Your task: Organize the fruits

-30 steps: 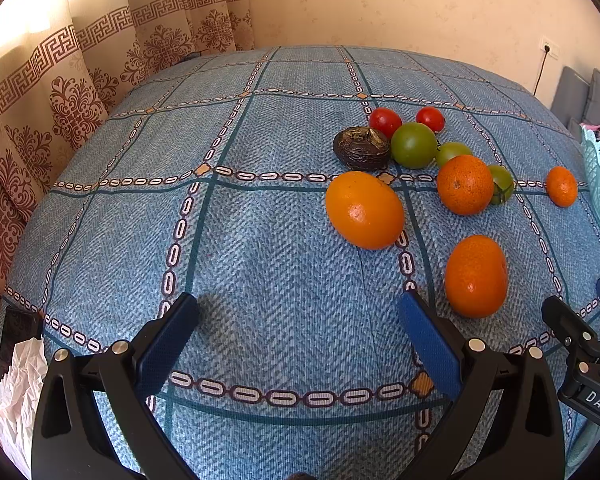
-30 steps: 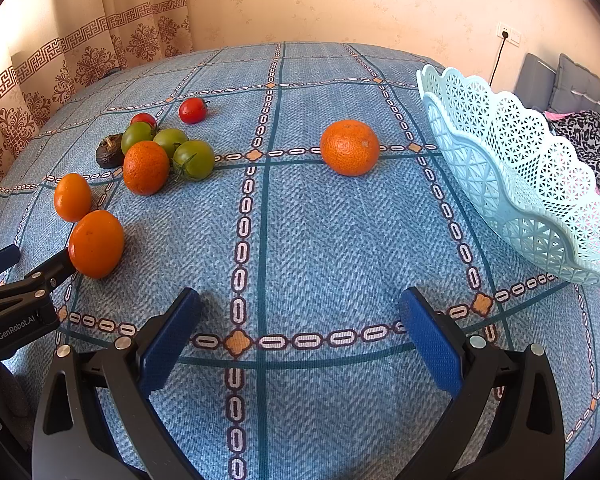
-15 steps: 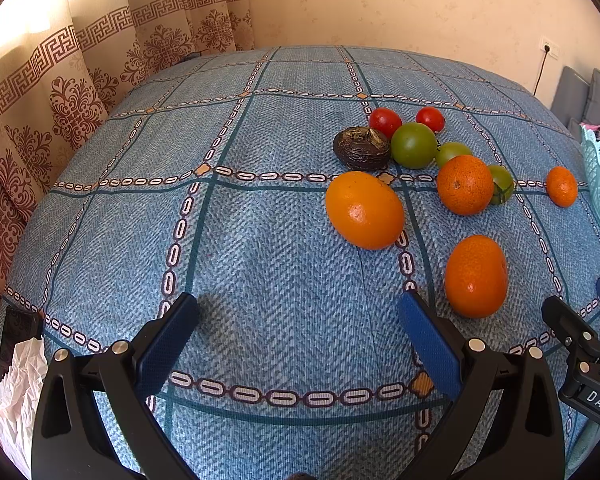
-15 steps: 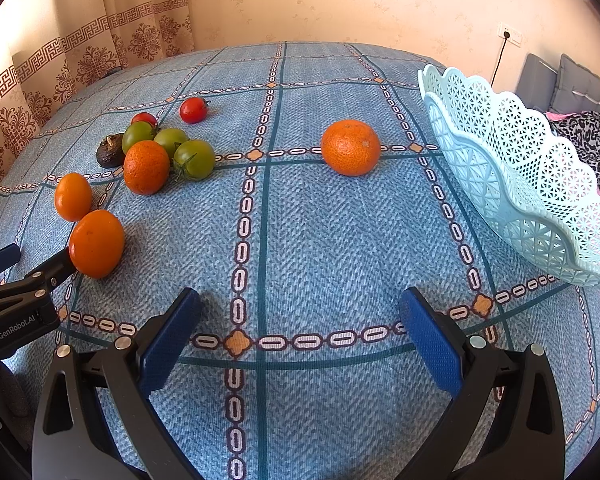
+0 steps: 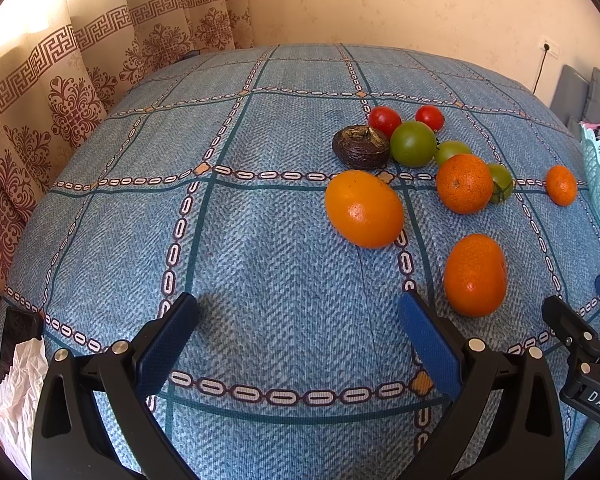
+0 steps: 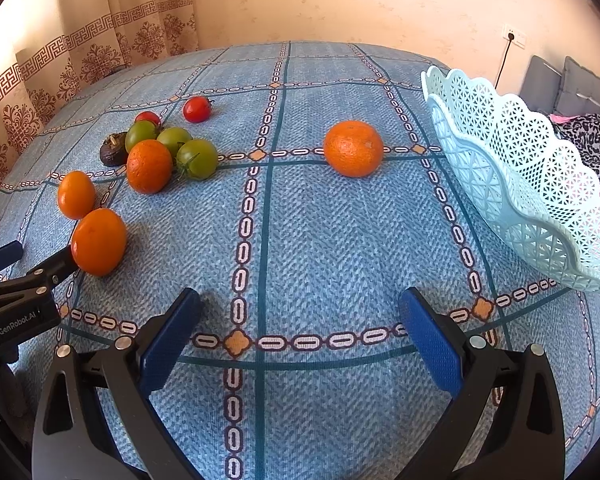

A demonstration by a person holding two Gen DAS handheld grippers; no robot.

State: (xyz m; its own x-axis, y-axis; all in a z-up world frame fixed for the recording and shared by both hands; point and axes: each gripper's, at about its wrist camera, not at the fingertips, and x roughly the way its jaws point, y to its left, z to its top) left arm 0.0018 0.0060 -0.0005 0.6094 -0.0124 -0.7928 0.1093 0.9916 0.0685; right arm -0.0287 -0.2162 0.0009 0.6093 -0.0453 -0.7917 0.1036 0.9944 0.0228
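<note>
Nothing has shifted since the earlier frames: both tools and every fruit sit where they were. My left tool [image 5: 298,334] hangs released over the blue patterned worktop [image 5: 260,264], its blue pads wide apart with nothing between them. My right tool [image 6: 296,334] is likewise released and empty, low over the cloth. Fruit, from the left wrist view: one smooth orange [image 5: 364,209] ahead of the left tool; a second orange [image 5: 475,275] just beside the left tool's right finger, not touching it; a rough-skinned orange [image 5: 464,183] further back, touching a green tomato [image 5: 501,183] behind it; a larger green tomato [image 5: 413,144] against a dark wrinkled fruit [image 5: 361,147]; another green tomato [image 5: 452,151] partly hidden behind the rough orange; two red tomatoes [image 5: 385,119] [image 5: 429,117] at the back of the cluster. A lone orange [image 6: 353,148] lies apart on the right side, between the cluster and the pale blue lattice basket [image 6: 520,184], near the basket's rim. The basket stands at the worktop's right edge; I see no fruit in the part visible. Patterned curtains [image 5: 60,92] hang to the left, and crumpled white paper [image 5: 18,392] shows at the near left corner.
</note>
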